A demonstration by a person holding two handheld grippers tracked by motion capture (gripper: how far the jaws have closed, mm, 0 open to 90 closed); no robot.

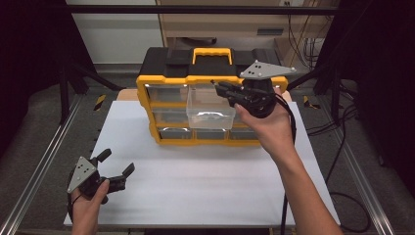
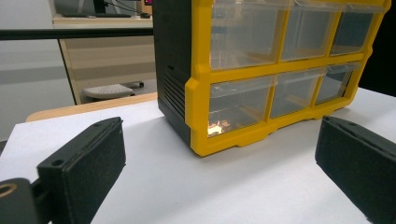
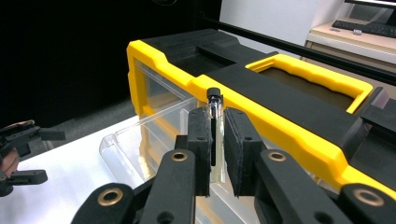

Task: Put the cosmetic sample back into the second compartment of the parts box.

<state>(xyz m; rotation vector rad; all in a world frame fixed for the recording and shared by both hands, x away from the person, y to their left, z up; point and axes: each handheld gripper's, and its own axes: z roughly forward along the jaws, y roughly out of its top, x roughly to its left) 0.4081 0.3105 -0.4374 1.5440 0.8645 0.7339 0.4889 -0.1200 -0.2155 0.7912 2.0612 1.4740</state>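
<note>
At the lower left of the high view, the left gripper (image 1: 119,172) rests on the white table (image 1: 205,191), its flat, foam-faced jaws wide apart with nothing between them. Upper centre stands the organizer (image 1: 171,73), hard black plastic with a glossy yellow frame and handle. Its clear, thin-walled drawer (image 1: 208,110) is pulled out. Right of centre, above that drawer, the right gripper (image 1: 219,88) has its jaws pressed together on a small clear vial (image 3: 215,112) with a black cap, held upright between the pads.
</note>
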